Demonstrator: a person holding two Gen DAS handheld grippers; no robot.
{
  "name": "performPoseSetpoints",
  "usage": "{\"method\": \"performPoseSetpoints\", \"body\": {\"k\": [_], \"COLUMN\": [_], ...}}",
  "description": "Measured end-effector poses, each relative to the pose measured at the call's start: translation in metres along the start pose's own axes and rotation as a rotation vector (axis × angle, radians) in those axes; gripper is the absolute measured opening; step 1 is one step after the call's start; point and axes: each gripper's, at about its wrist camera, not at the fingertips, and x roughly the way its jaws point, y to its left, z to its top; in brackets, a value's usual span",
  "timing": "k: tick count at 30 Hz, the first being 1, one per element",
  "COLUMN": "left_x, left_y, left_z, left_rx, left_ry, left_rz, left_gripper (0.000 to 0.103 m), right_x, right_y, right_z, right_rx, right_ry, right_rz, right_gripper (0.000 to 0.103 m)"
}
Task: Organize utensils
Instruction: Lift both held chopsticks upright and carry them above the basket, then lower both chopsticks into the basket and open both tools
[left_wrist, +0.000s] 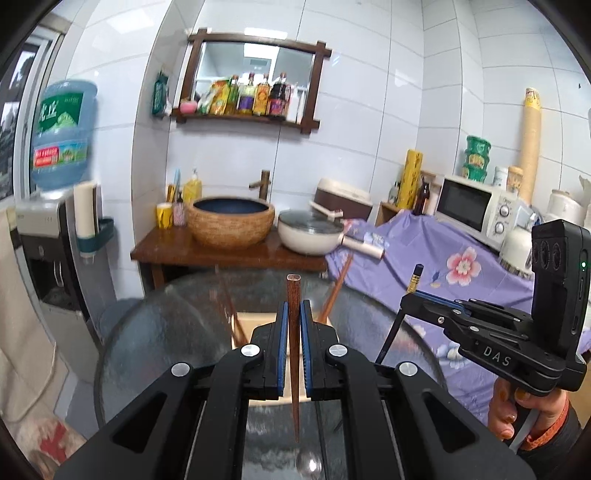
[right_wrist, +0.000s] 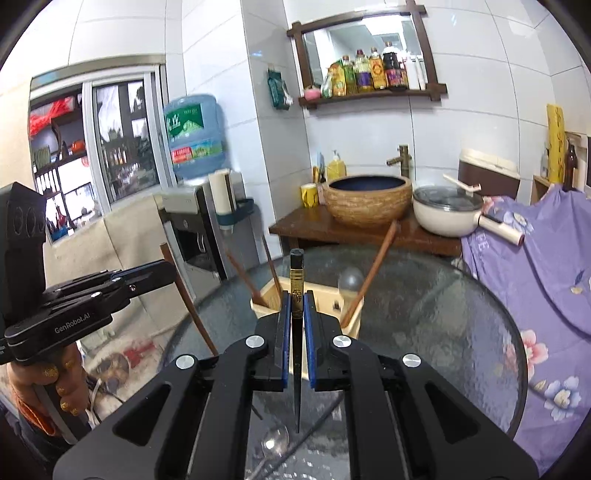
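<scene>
My left gripper (left_wrist: 293, 308) is shut on a brown wooden chopstick (left_wrist: 293, 332) and holds it upright above the round glass table (left_wrist: 155, 332). My right gripper (right_wrist: 296, 299) is shut on a black chopstick with a gold band (right_wrist: 296, 295), also upright. A light wooden utensil holder (right_wrist: 321, 299) stands on the table just beyond both grippers, with several brown chopsticks (right_wrist: 373, 269) leaning in it. In the left wrist view the holder (left_wrist: 255, 319) is mostly hidden behind my fingers. The right gripper shows at the right in the left wrist view (left_wrist: 413, 295), the left gripper at the left in the right wrist view (right_wrist: 166, 269).
A metal spoon (right_wrist: 275, 441) lies on the glass near me. Behind the table a wooden stand (left_wrist: 229, 254) carries a woven basin (left_wrist: 231, 221) and a white pot (left_wrist: 310, 232). A purple flowered cloth (right_wrist: 535, 277) covers the counter on the right. A water dispenser (left_wrist: 48, 240) stands left.
</scene>
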Motion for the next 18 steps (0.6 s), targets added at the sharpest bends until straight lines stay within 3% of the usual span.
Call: {"method": "performPoseSetpoints", "body": {"k": [11,18], "left_x": [0.014,0.057], "left_y": [0.009,0.022], "left_z": [0.088,0.076], "left_rx": [-0.031,-0.089], "left_ry": [-0.096,-0.043], "left_rz": [0.099,0.127], "left_gripper": [0.007,0.007], "right_x": [0.007,0.047], "right_y": [0.006,-0.005], "right_z": [0.095,0.085], "right_rx": [-0.011,0.011], "right_ry": [-0.154,-0.128], "right_rz": [-0.073,-0.114], "right_gripper": [0.008,0.008]}}
